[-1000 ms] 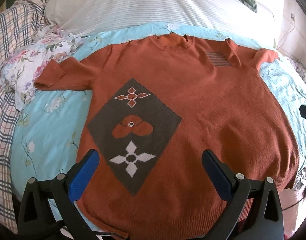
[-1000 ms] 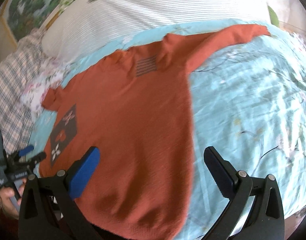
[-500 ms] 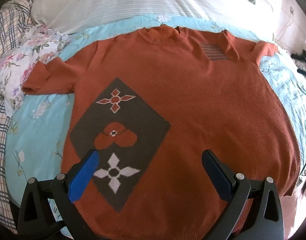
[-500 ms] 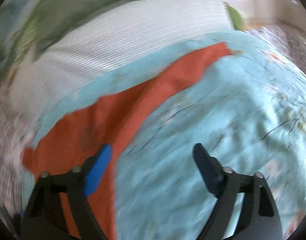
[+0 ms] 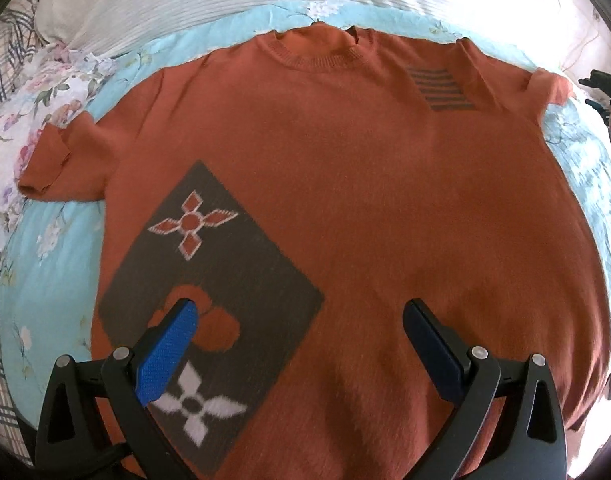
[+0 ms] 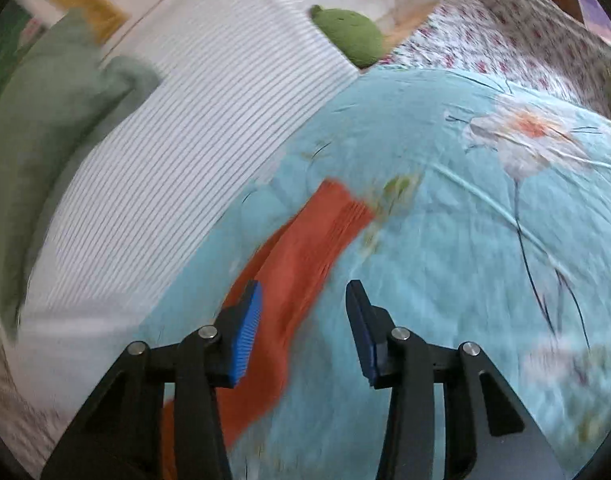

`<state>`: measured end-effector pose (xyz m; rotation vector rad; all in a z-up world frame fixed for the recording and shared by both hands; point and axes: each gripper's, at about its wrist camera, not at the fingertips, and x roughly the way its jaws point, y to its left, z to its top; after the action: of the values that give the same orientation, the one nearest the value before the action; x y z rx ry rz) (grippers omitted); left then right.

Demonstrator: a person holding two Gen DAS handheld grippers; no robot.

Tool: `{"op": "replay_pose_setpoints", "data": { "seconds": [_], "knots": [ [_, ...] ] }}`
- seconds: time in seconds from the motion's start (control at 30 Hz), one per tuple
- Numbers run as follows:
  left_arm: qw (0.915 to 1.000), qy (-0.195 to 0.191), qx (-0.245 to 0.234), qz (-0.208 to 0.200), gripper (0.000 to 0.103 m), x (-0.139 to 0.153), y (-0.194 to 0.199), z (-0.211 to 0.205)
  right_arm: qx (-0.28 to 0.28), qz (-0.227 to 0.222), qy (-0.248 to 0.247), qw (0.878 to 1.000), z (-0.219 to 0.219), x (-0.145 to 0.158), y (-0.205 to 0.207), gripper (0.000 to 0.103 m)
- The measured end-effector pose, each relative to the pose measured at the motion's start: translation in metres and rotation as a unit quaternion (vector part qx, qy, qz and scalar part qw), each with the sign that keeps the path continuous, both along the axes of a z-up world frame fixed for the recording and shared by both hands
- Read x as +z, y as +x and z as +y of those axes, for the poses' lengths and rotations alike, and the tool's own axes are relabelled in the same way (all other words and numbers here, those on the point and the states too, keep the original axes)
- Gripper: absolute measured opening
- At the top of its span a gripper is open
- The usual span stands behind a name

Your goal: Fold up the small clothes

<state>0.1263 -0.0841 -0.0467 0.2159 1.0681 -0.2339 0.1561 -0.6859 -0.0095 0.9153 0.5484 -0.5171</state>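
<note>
the right gripper is seen half spread, its jaws just having been closing, above the sweater's sleeve with nothing pinched. the left gripper is held wide apart over the rust-orange sweater, which is laid flat on the light blue floral bedspread.

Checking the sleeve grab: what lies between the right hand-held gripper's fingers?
In the right wrist view, the orange sleeve lies between the closing, not yet touching fingers of the right hand-held gripper.
</note>
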Motion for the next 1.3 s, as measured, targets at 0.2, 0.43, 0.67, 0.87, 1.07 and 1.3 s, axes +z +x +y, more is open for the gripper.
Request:
{"op": "replay_pose_setpoints", "data": {
  "seconds": [0.2,0.43,0.67,0.87,1.07,1.3],
  "knots": [
    [0.9997,0.006,-0.005,0.023,0.102,-0.011,0.014,-0.014,0.000,0.035,0.012,0.999,-0.023,-0.027,0.033,0.045],
    [0.9998,-0.009,-0.010,0.017,0.102,-0.009,0.014,-0.016,0.090,0.010,-0.069,0.994,0.031,0.008,0.041,0.007],
    [0.9994,-0.031,-0.017,0.003,0.102,0.000,-0.006,-0.008,0.238,-0.061,-0.070,0.967,0.170,0.062,0.037,0.007],
    [0.9982,-0.060,0.001,-0.007,0.102,0.007,-0.017,0.021,0.367,-0.105,0.011,0.924,0.323,0.065,0.054,0.007],
    [0.9947,-0.096,0.033,-0.013,0.102,0.013,-0.014,0.061,0.458,-0.090,0.080,0.881,0.438,0.030,0.095,0.007],
    [0.9885,-0.141,0.054,-0.013,0.102,0.012,0.007,0.095,0.521,-0.070,0.141,0.839,0.535,-0.008,0.127,0.007]
  ]
}}
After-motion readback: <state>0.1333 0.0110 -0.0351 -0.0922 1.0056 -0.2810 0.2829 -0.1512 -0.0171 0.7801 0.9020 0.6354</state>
